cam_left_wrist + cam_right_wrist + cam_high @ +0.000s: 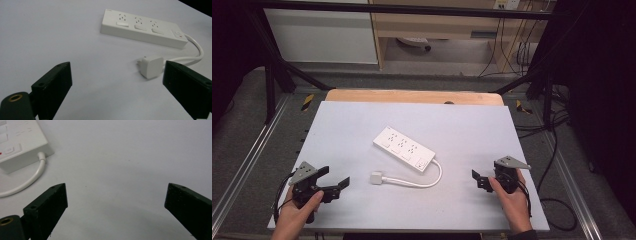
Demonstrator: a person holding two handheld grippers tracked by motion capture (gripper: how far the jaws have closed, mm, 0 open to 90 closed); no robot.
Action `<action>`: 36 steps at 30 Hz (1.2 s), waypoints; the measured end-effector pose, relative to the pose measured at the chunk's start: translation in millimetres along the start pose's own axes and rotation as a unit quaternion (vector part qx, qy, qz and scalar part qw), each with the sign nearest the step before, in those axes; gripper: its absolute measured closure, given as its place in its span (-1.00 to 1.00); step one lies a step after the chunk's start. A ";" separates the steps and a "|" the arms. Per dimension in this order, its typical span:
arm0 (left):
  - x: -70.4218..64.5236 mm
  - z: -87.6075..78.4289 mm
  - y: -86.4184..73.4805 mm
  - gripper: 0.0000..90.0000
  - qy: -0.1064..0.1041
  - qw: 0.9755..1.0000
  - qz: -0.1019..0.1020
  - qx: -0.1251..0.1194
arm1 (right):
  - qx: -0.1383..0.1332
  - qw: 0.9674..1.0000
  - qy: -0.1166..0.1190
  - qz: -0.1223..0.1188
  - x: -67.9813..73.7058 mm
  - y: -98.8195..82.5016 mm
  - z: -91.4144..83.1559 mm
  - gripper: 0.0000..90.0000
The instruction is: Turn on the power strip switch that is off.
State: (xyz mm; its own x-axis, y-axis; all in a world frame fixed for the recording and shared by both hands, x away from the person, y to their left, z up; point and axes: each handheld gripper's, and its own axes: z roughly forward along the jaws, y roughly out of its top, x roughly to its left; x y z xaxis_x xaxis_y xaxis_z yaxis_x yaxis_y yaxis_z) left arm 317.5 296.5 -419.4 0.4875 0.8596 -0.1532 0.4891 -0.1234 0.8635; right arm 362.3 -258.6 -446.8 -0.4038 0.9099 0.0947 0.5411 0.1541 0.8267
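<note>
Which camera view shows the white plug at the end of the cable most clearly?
The left gripper view: the plug lies close, its prongs visible. The high view shows it small, beside the power strip. The right gripper view has the cable, not its plug end.

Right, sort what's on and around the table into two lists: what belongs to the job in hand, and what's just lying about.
Part of the job:
- power strip, flat on the table
- its plug, unplugged, on a curved cord
- left claw, open, empty
- right claw, open, empty

Just lying about:
- cables on the floor to the right
- wooden shelf unit behind the table
</note>
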 end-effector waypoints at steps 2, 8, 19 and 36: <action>-0.1 -0.7 0.5 -0.80 0.000 1.000 -0.002 -0.003 | 0.005 1.000 0.004 -0.004 2.0 -0.3 0.8 -0.89; -0.4 -1.2 1.8 -0.82 -0.009 1.000 -0.005 -0.007 | 0.000 1.000 0.009 -0.005 2.8 0.7 0.4 -0.90; -2.5 -1.1 6.5 -0.85 -0.023 1.000 0.006 -0.014 | -0.022 1.000 0.018 -0.009 7.1 4.7 -2.6 -0.94; 1.5 -2.4 21.4 -0.84 -0.022 1.000 0.001 -0.013 | -0.024 0.999 0.033 -0.012 9.1 6.0 -2.7 -0.94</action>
State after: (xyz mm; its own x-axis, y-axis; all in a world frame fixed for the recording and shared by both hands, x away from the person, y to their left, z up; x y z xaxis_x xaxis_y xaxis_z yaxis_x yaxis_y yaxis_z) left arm 326.9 296.3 -400.0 0.5196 0.8370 -0.1716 0.4693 -0.1117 0.8759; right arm 359.8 -250.4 -439.4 -0.4644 0.8788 0.1096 0.4961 0.1557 0.8542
